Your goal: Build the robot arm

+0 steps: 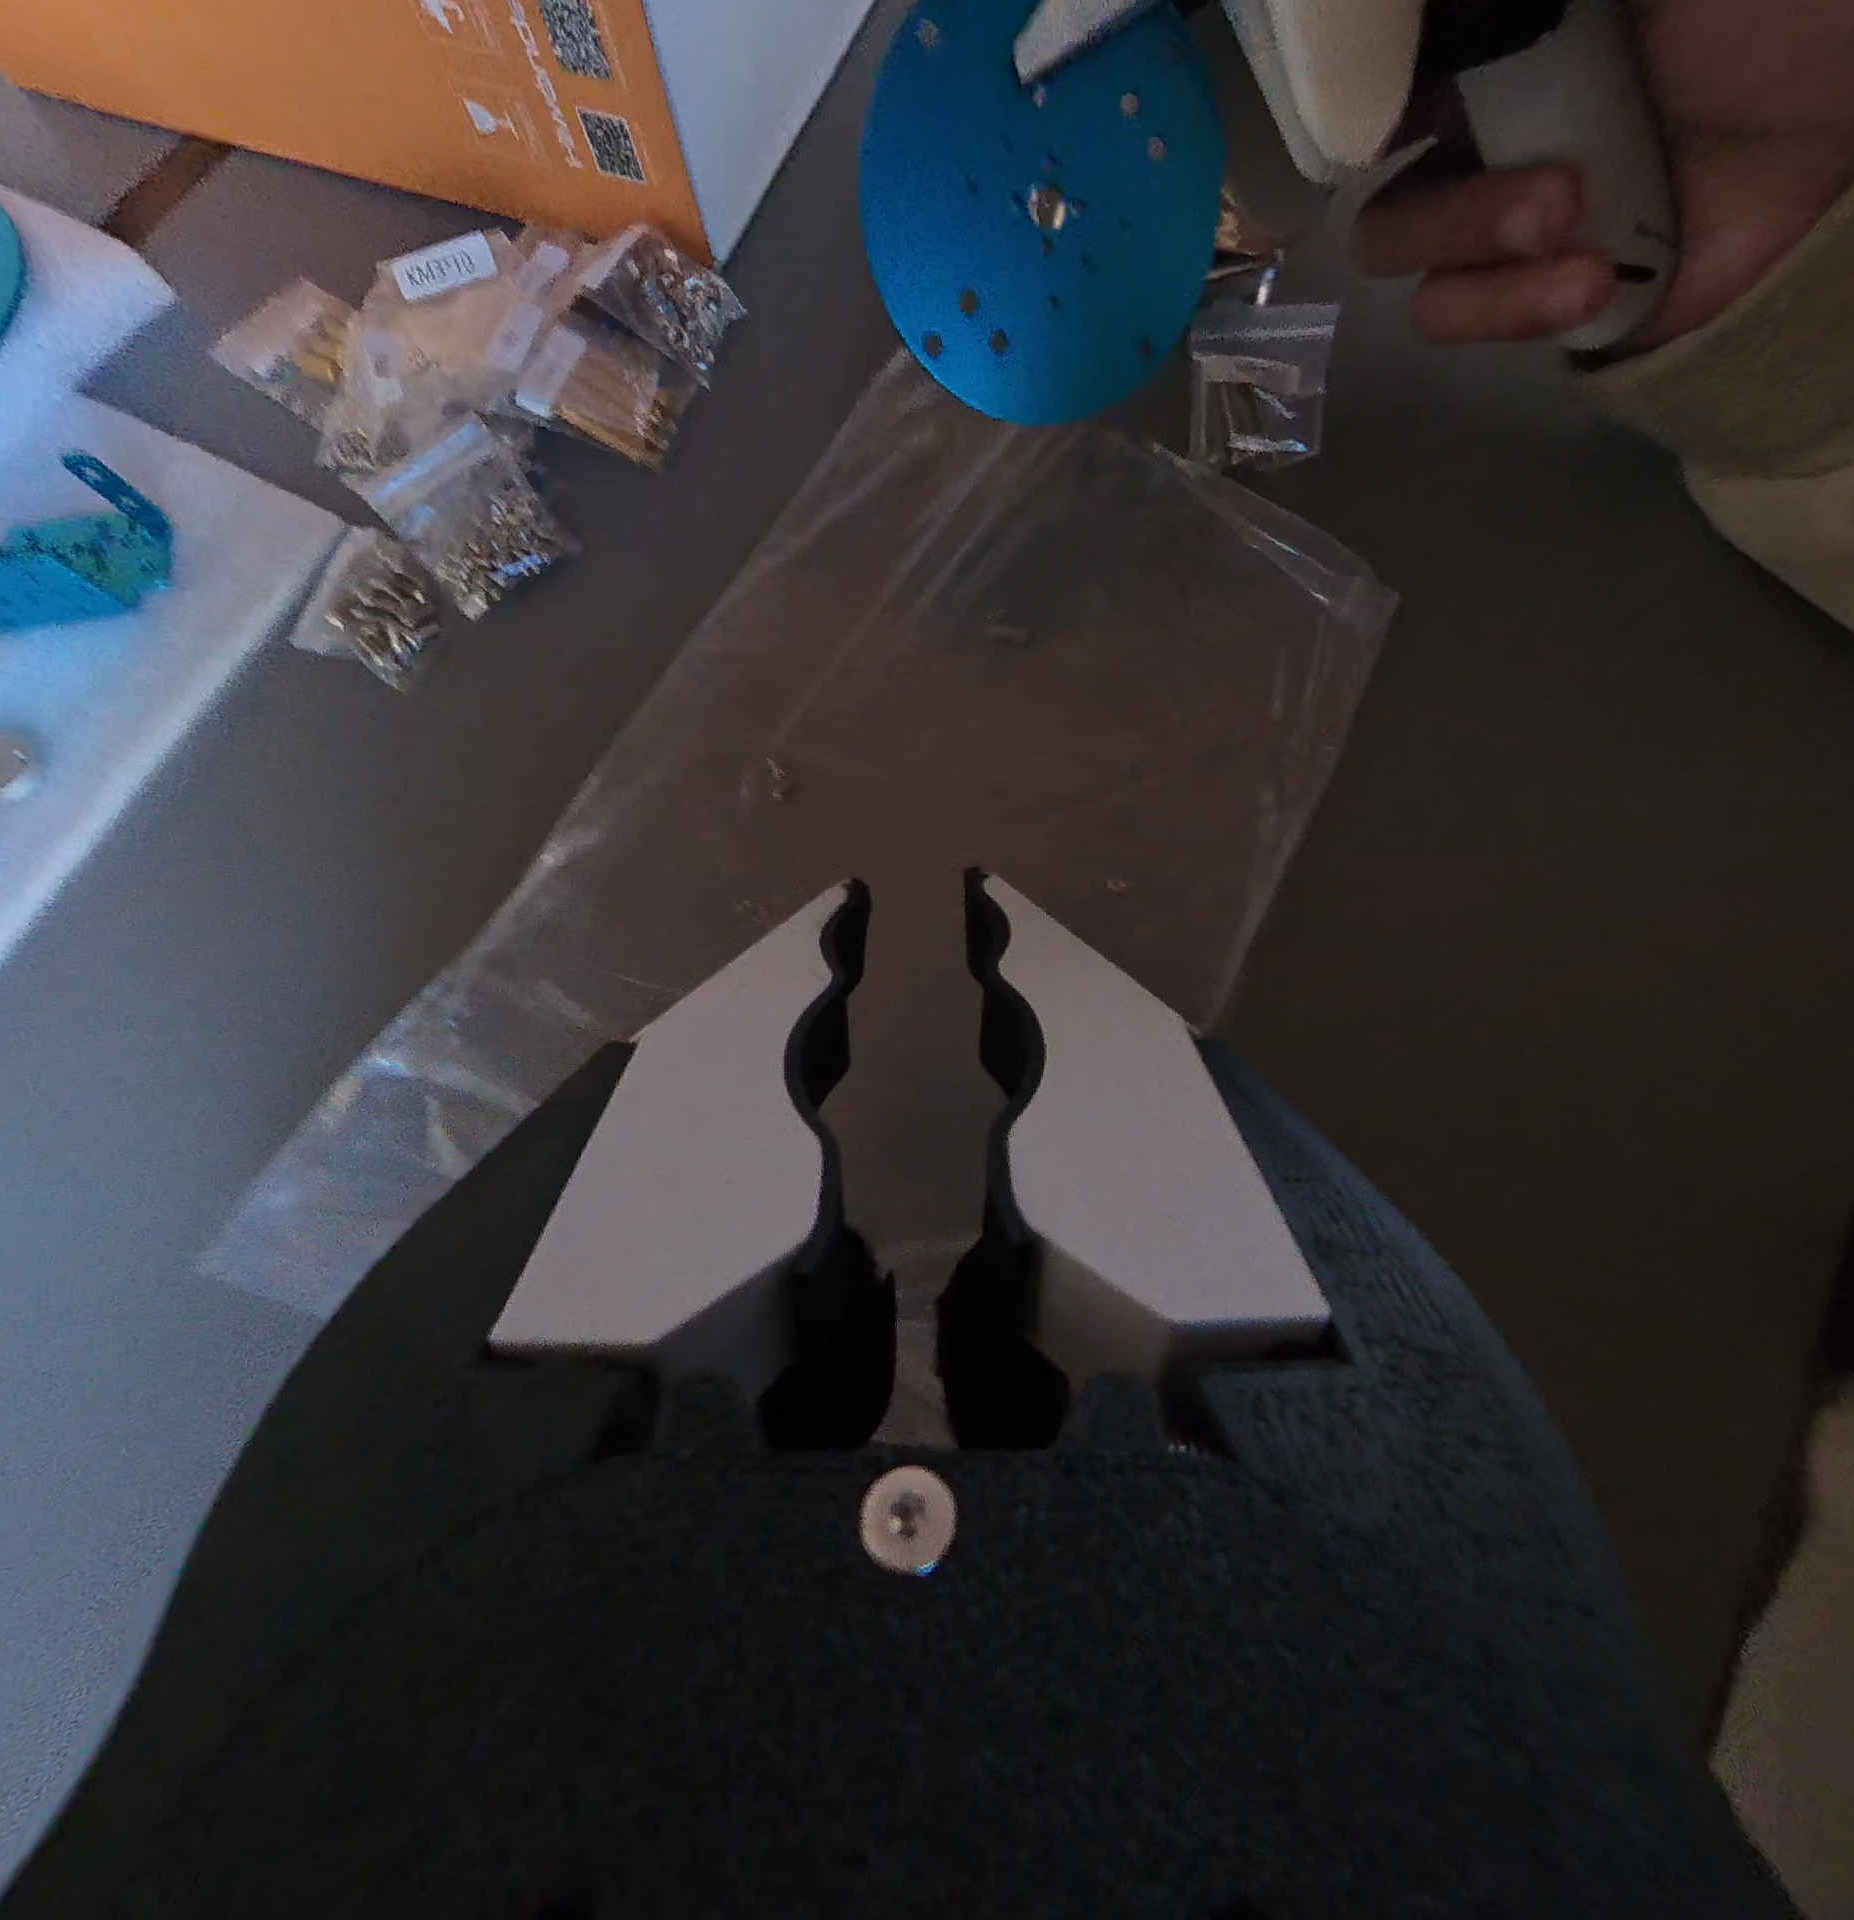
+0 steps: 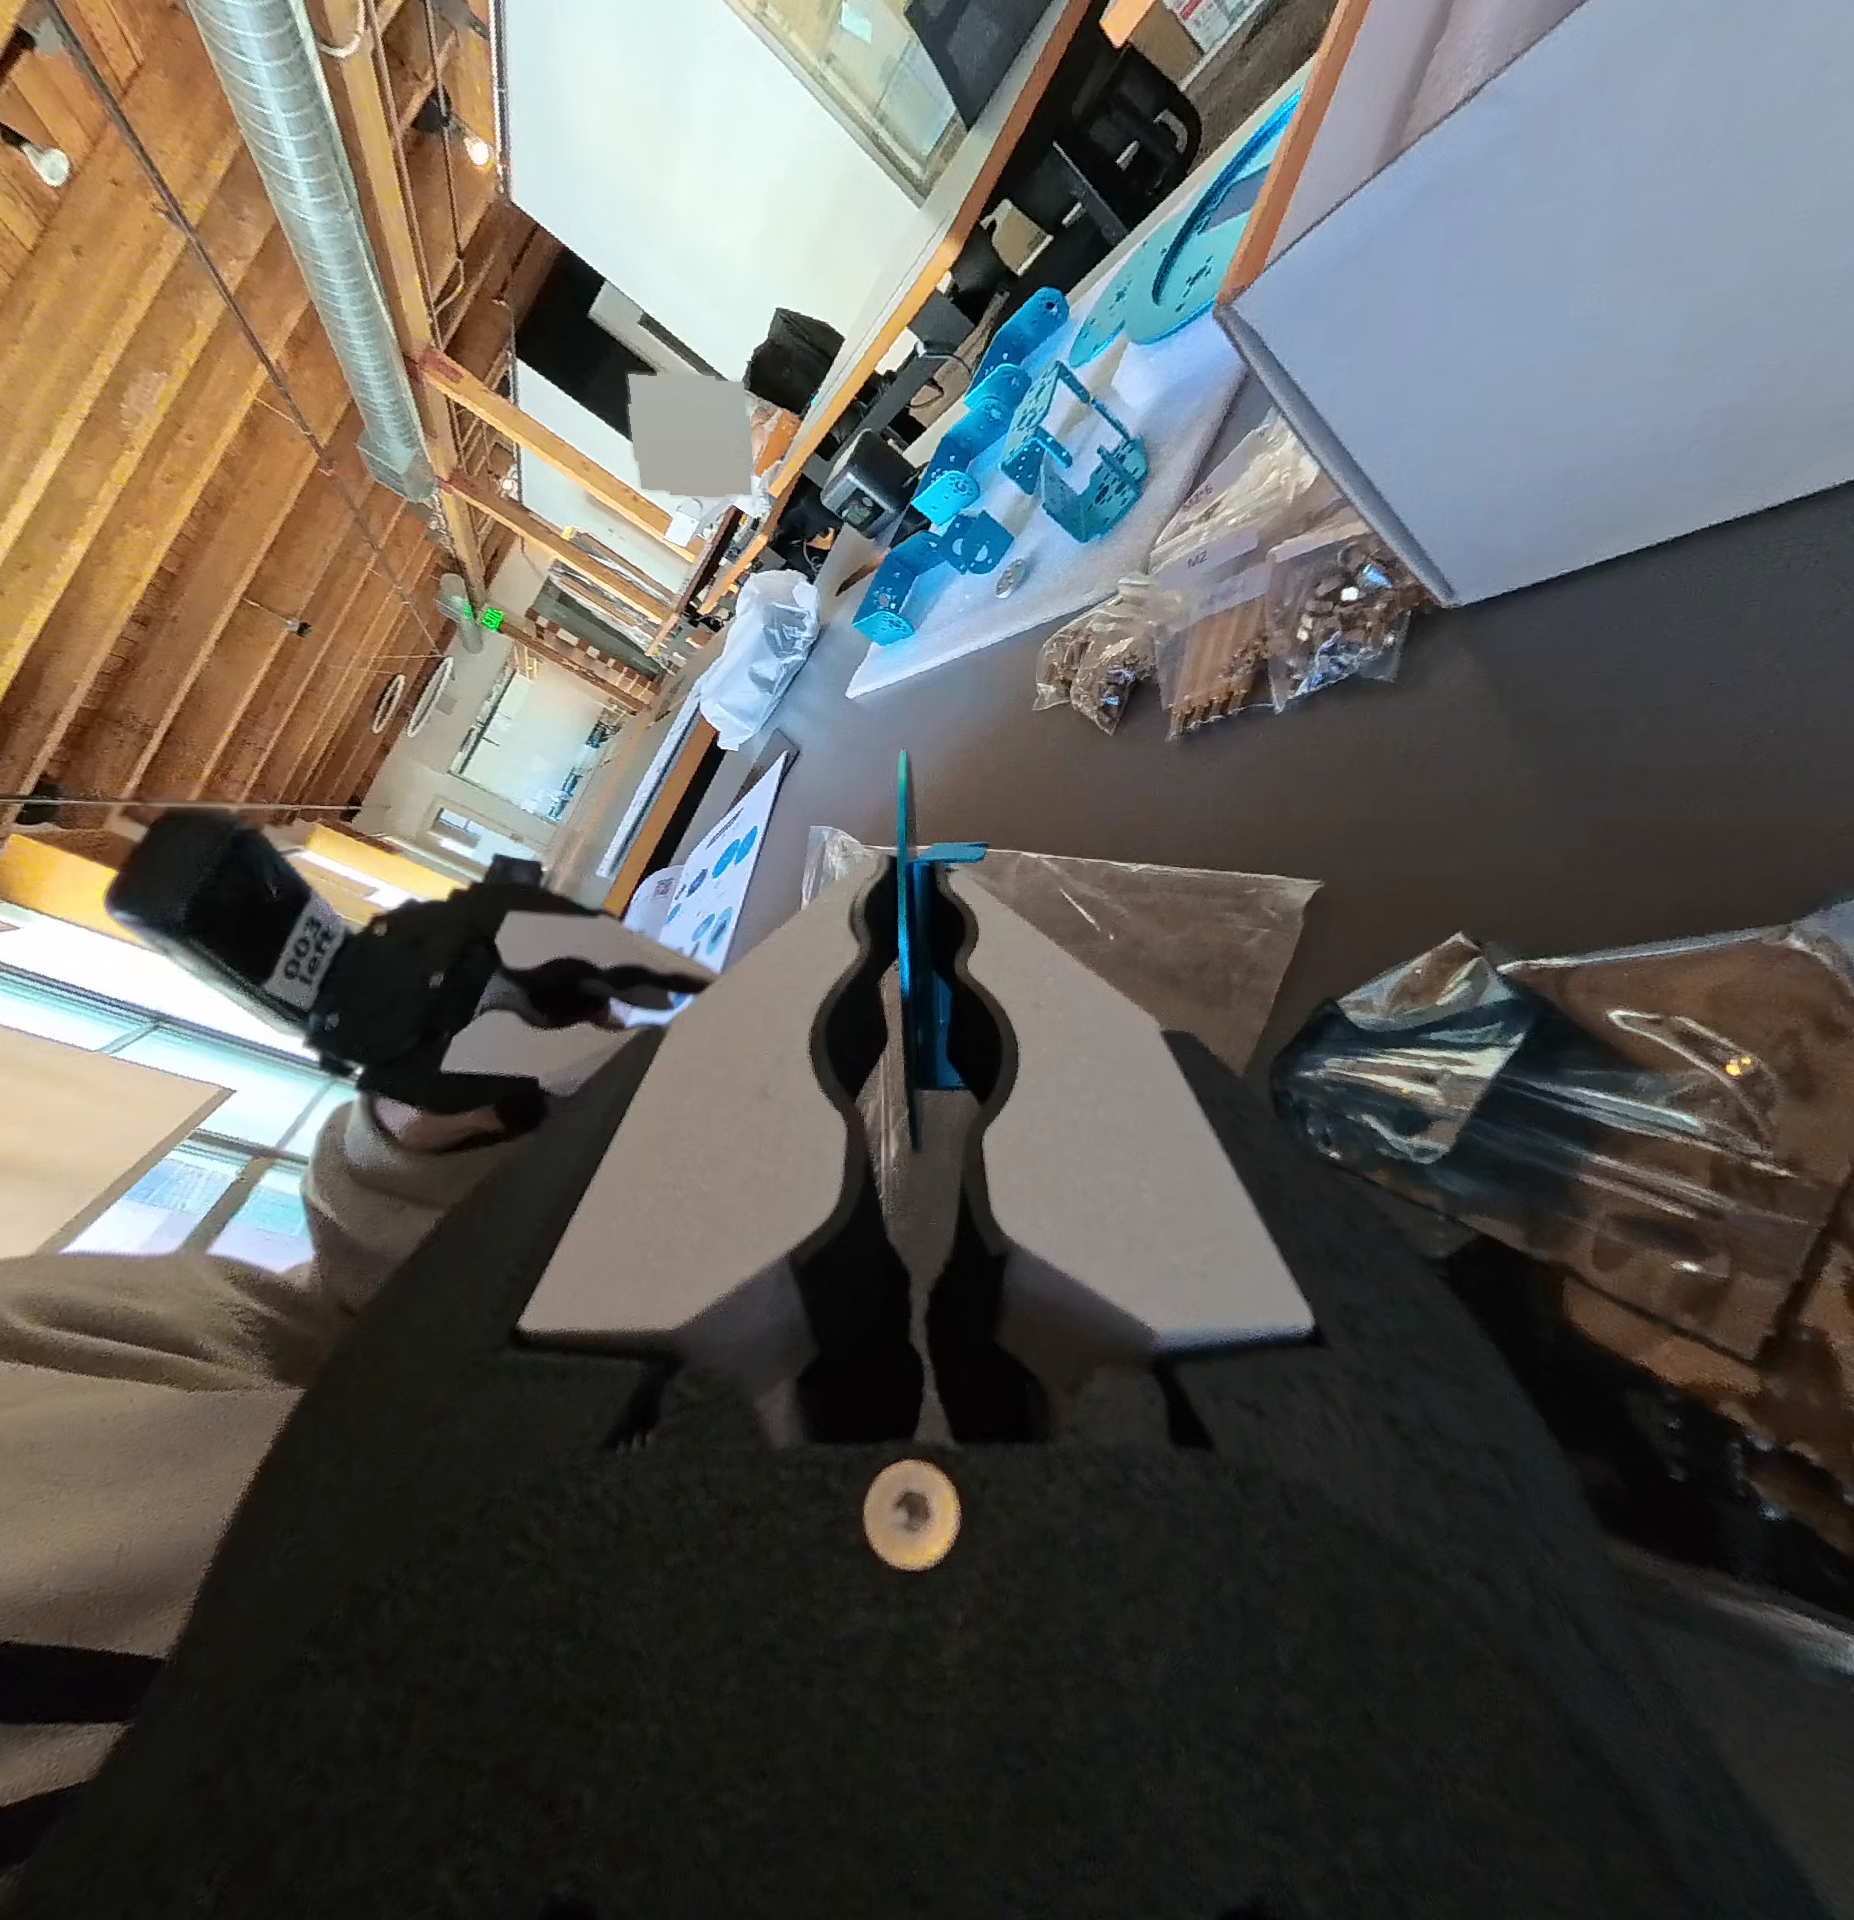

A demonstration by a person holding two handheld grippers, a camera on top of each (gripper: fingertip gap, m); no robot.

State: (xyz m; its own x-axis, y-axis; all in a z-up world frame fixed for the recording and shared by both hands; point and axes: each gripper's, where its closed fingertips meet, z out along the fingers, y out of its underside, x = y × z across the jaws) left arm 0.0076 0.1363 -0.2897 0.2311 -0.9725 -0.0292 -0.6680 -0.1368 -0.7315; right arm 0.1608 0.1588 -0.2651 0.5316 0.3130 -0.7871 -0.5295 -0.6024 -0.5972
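Left wrist view looks down along the left gripper (image 1: 912, 904), whose jaws stand a little apart with nothing between them, poised over an empty clear plastic bag (image 1: 1006, 665) that lies flat on the dark grey tabletop (image 1: 1525, 935). Whether the fingertips touch the bag cannot be told. Beyond the bag, a blue round plate (image 1: 1037, 208) dotted with small holes is held edge-up above the tabletop, gripped at its upper rim by the right gripper (image 1: 1068, 42), which a person's hand (image 1: 1629, 208) grasps. To the left lie several small clear bags of screws and standoffs (image 1: 466, 416), beside an orange box (image 1: 383, 94) and a white foam sheet (image 1: 61, 416) carrying a blue bracket (image 1: 71, 561).

In the right wrist view the right gripper (image 2: 918, 914) has its jaws clamped on the blue round plate (image 2: 918, 966), seen edge-on as a thin vertical strip between the grey fingers, with a small blue tab at its top. The clear plastic bag (image 2: 1141, 935) lies just behind it on the tabletop (image 2: 1525, 727). The left gripper (image 2: 632, 987) shows at the left, held in a sleeved hand. A crumpled, dark plastic-wrapped bundle (image 2: 1577, 1143) sits at the right. Farther back, blue brackets (image 2: 1006, 457) rest on the white foam sheet (image 2: 1162, 499), next to the hardware bags (image 2: 1245, 623) and a white box (image 2: 1577, 291).
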